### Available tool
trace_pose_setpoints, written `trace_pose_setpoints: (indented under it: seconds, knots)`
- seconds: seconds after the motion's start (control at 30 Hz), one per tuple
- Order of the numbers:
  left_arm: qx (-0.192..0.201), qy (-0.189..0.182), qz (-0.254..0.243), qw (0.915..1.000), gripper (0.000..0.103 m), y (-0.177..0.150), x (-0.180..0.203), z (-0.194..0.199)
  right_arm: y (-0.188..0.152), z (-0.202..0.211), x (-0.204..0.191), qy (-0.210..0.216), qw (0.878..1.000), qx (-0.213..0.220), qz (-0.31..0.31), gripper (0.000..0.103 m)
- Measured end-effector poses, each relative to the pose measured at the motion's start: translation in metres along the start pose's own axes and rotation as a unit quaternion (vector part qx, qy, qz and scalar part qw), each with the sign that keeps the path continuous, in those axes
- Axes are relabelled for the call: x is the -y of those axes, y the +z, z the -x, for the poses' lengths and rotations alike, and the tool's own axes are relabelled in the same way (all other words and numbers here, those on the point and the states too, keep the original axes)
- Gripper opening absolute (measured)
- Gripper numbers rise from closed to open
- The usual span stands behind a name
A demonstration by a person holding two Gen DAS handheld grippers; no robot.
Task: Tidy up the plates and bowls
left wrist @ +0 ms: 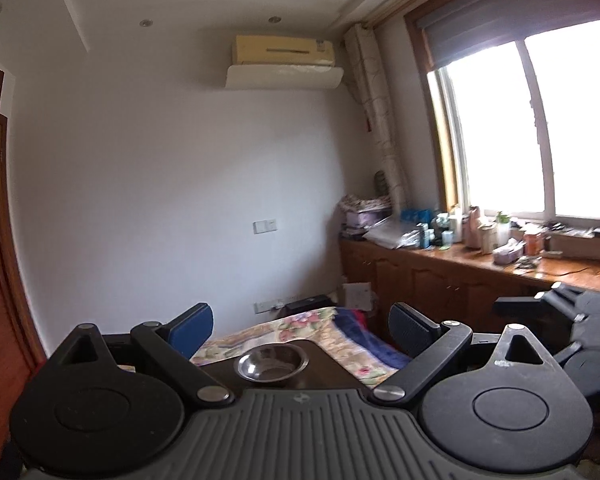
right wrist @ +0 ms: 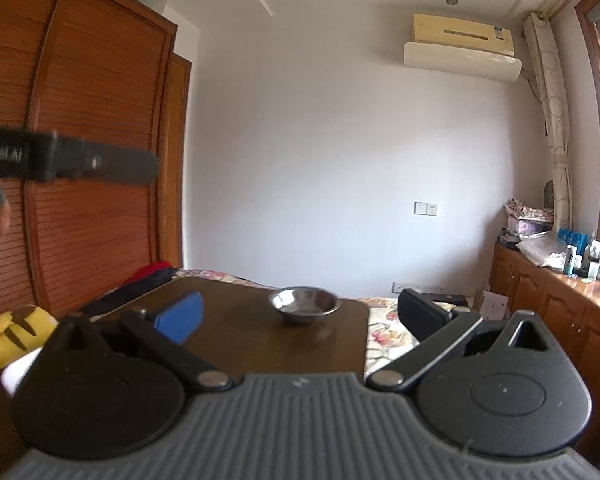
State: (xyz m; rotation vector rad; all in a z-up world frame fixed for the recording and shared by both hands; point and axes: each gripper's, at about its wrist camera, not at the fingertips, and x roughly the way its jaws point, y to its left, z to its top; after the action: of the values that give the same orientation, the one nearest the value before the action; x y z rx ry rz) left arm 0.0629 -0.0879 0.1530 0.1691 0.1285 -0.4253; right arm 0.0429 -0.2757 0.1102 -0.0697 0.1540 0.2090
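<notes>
One steel bowl (right wrist: 305, 304) sits alone near the far right corner of the dark table (right wrist: 236, 332), and with the left gripper (left wrist: 302, 328) and right gripper (right wrist: 300, 312) both spread wide and empty above it, a clumsy pinch on its slick rim could skid it off onto the bed.

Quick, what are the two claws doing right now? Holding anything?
Left claw: open, holding nothing; the bowl sits on the table beyond it.
Right claw: open, holding nothing.
</notes>
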Motion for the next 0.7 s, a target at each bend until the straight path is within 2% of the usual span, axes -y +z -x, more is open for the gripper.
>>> trace_pose_setpoints:
  seconds: [0.27, 0.47, 0.7]
  knots:
    - [-0.026, 0.02, -0.014, 0.9994, 0.103, 0.002, -0.019, -0.056, 0.01, -0.038, 0.024, -0.002, 1.0, -0.018, -0.011, 0.103]
    - [-0.057, 0.03, -0.024, 0.9976, 0.103, -0.009, -0.036, -0.104, 0.016, -0.072, 0.034, 0.007, 0.999, -0.038, -0.013, 0.103]
    - [-0.091, 0.038, 0.0, 0.9951, 0.103, -0.029, -0.065, -0.163, 0.021, -0.131, 0.042, 0.015, 0.998, -0.062, -0.017, 0.103]
